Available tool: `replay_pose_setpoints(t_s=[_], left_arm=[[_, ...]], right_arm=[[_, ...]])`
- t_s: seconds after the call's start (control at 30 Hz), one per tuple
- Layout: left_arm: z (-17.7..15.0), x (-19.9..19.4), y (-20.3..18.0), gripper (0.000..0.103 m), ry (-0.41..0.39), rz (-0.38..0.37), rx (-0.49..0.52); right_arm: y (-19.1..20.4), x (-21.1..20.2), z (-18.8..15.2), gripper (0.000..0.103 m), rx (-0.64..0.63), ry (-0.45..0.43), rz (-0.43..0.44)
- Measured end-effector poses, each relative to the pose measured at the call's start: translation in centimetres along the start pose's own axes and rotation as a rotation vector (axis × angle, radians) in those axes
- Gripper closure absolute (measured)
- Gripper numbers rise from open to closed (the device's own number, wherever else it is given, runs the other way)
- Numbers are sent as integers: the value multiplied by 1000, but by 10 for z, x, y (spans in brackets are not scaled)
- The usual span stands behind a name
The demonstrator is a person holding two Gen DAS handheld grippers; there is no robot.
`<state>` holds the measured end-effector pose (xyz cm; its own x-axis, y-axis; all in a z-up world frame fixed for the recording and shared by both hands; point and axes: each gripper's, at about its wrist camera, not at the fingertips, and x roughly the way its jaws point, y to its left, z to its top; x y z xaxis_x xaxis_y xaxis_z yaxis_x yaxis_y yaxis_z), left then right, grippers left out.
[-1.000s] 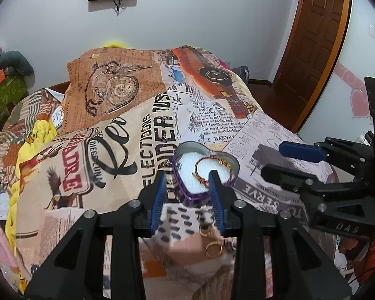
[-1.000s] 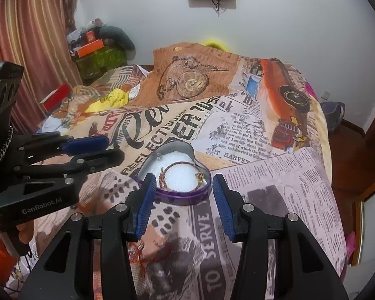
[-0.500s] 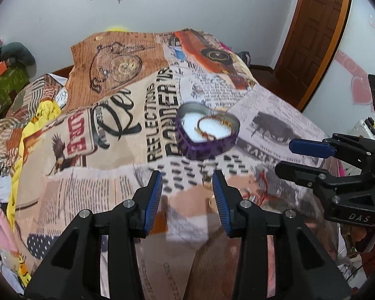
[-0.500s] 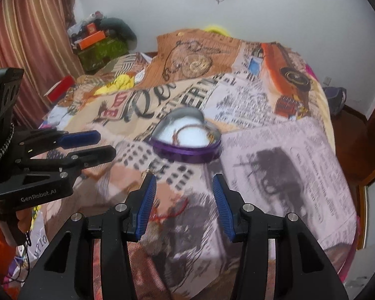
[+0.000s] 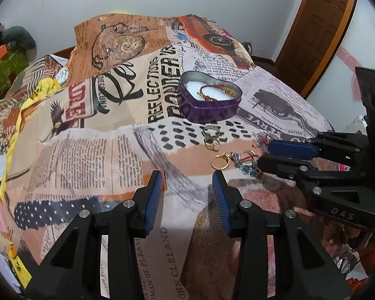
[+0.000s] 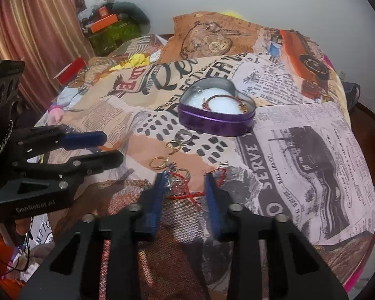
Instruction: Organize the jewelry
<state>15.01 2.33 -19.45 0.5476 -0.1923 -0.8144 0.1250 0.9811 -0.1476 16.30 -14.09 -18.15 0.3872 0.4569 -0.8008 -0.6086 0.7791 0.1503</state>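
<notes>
**Red cord bracelet straddled by the right gripper**

The right gripper point(image 6: 186, 175) has just been closing; a red cord bracelet point(image 6: 187, 193) on the printed bedspread point(image 6: 300, 150) is seen between its pads, not yet pinched; the left gripper point(image 5: 187, 180) is held spread over bare cloth; gold rings point(image 5: 218, 161) are scattered near a purple heart-shaped tin point(image 5: 207, 111), where another bracelet point(image 5: 213, 92) is laid.

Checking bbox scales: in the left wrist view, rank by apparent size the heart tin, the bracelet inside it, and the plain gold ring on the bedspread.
1. Heart tin, by far the largest.
2. Bracelet, fits inside the tin.
3. Gold ring, smallest, though it lies nearer the camera, so the gap to the bracelet looks less than it is.
</notes>
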Motion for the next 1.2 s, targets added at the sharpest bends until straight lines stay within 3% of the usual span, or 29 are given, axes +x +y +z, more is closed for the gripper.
replay_pose_setpoints(t_s=[0.3,0.5,0.6,0.8,0.93,1.2], left_arm=[[0,8,-9,62,9,-49,7],[6,18,-15,63,17,-87,7],[9,26,-18,70,25,-89,20],[16,38,-22,72,31,-96,30],[18,45,-23,80,30,-101,29],[19,46,-25,81,15,-89,31]], right_arm=[[5,9,1,92,-48,17,-7],[-7,-1,4,92,-3,-20,-26],[-14,-7,4,92,15,-38,-40],[-27,-16,6,92,54,-67,-61],[-31,-20,5,92,69,-78,-64],[-38,-28,6,92,87,-100,-64]])
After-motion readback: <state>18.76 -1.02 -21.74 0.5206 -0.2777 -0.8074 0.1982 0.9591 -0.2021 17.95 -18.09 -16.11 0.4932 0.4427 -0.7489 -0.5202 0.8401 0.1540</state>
